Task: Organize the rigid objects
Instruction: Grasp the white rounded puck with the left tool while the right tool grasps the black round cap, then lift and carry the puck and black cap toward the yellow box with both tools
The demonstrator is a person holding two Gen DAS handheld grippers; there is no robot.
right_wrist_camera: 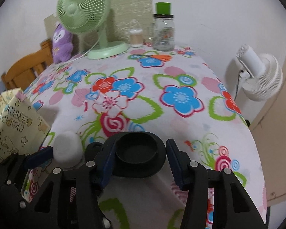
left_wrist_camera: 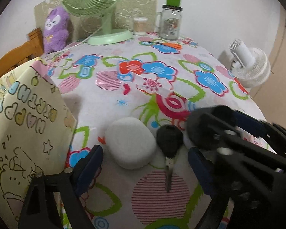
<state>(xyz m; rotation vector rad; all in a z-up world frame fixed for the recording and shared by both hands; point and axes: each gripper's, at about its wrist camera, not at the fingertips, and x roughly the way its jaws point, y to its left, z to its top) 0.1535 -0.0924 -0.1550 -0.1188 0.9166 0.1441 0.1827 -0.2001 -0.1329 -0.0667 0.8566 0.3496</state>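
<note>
Near the front edge of the bench (left_wrist_camera: pixel 162 80), under its flowered cloth, 3 small rigid things are sitting close together: a white puck-shaped case (left_wrist_camera: pixel 131 142), a black-headed key (left_wrist_camera: pixel 169 147) just beside it with its blade pointing at the front edge, and a black round lid (right_wrist_camera: pixel 140 153) just beyond the key.

The left tool (left_wrist_camera: pixel 145 164) is spreading wide, both blue pads bracketing the white case and the key without touching either; it is holding nothing. That wide stance is probably there so either piece can be closed on.

The right tool (right_wrist_camera: pixel 140 159) is straddling the black lid. Its left pad looks pressed against the rim, the right pad standing slightly apart, so I cannot tell whether it is gripping.

A yellow gift bag (left_wrist_camera: pixel 26 126) is standing at the front-left corner, likely the place meant for these pieces. At the far edge, a green fan (left_wrist_camera: pixel 97 5), a glass jar (left_wrist_camera: pixel 169 22) and orange-handled scissors (left_wrist_camera: pixel 162 43) are staying out of the way.
</note>
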